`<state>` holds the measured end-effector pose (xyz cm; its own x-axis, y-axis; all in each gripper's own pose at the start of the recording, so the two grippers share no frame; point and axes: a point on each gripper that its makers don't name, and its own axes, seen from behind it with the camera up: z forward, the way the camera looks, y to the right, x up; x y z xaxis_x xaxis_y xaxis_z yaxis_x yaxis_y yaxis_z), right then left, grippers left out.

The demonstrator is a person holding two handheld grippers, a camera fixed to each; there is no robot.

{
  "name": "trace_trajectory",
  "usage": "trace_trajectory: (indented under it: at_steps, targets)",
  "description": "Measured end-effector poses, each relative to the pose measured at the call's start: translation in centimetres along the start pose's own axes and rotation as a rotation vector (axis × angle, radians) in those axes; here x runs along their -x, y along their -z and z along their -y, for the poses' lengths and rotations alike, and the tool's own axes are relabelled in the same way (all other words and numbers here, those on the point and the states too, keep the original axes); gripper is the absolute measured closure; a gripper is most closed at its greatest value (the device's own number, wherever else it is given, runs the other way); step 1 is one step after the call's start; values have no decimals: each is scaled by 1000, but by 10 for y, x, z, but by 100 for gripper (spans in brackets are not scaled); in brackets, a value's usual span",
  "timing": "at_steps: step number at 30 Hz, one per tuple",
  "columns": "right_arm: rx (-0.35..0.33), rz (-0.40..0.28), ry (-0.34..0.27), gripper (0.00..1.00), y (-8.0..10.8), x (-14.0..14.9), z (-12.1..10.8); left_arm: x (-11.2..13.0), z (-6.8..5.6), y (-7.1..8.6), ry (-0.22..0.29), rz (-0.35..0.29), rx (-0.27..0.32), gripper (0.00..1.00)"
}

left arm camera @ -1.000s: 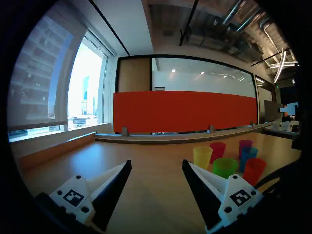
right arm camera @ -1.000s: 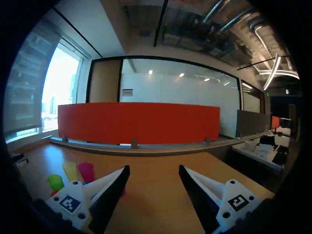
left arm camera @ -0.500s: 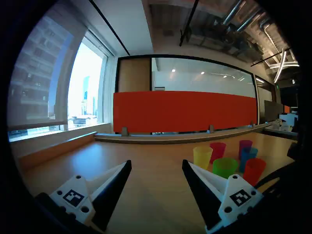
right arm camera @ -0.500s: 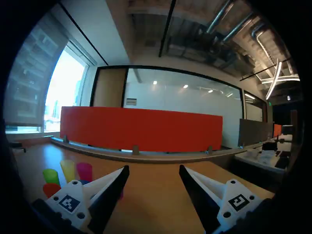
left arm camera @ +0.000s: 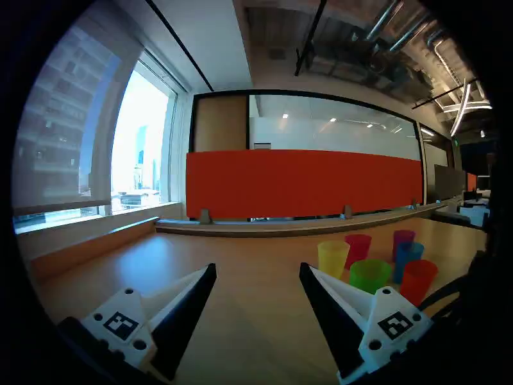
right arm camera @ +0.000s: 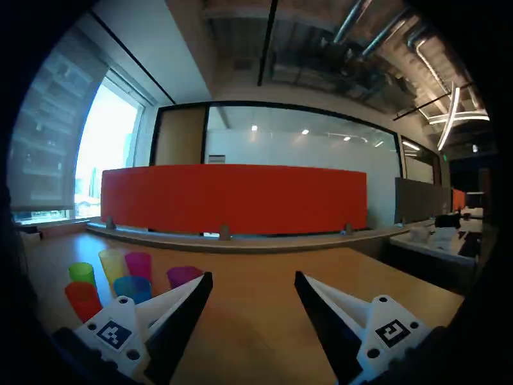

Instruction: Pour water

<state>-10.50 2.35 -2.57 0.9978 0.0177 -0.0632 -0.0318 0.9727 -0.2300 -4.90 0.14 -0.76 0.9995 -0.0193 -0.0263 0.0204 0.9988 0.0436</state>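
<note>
Cups (left arm camera: 370, 274) cluster on the desk (left arm camera: 256, 327); left gripper (left arm camera: 257, 267) and right gripper (right arm camera: 253, 274) jaws gape wide, empty.

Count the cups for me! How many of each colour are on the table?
yellow cup: 1
pink cup: 1
purple cup: 1
blue cup: 1
green cup: 1
orange cup: 1
Total: 6 cups
</note>
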Motion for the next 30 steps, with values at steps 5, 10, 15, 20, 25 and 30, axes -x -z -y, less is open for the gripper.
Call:
trace_trajectory:
  at_steps: [5,10,15,20,25,30]
  targets:
    - [-3,4,-24,1,-1,7,-1,0,0,0,0,0,0,4]
    - [-4,8,-38,1,-1,11,-5,0,0,1,0,0,0,4]
    - [-5,8,-25,1,1,12,-8,0,-1,1,0,0,0,4]
    - [-7,9,-18,1,3,12,-9,0,-1,0,0,0,0,4]
    - [-7,9,-12,1,4,12,-6,0,-1,0,0,0,0,4]
    - [-10,8,-12,1,6,12,-3,0,-1,1,0,0,0,4]
